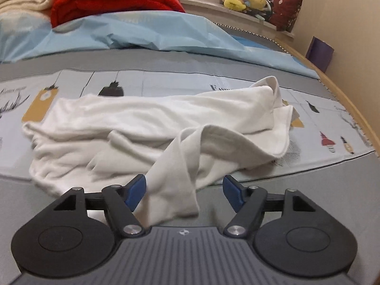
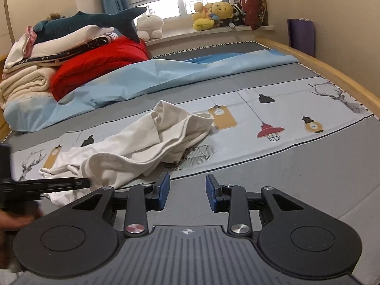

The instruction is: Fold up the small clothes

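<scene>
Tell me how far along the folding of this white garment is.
Barely begun. Done: nothing folded; the white garment lies crumpled on the bed cover. In hand: a flap of it sits between the left gripper's open jaws, not yet pinched; the right gripper is open and empty beside the cloth. Left: spreading it flat and making every fold.

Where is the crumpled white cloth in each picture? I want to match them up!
Left wrist view: the crumpled white cloth fills the middle, one flap lying between the open left gripper.
Right wrist view: it lies left of centre, beyond the right gripper.
Shared landmark: the folded red quilt behind it.
</scene>
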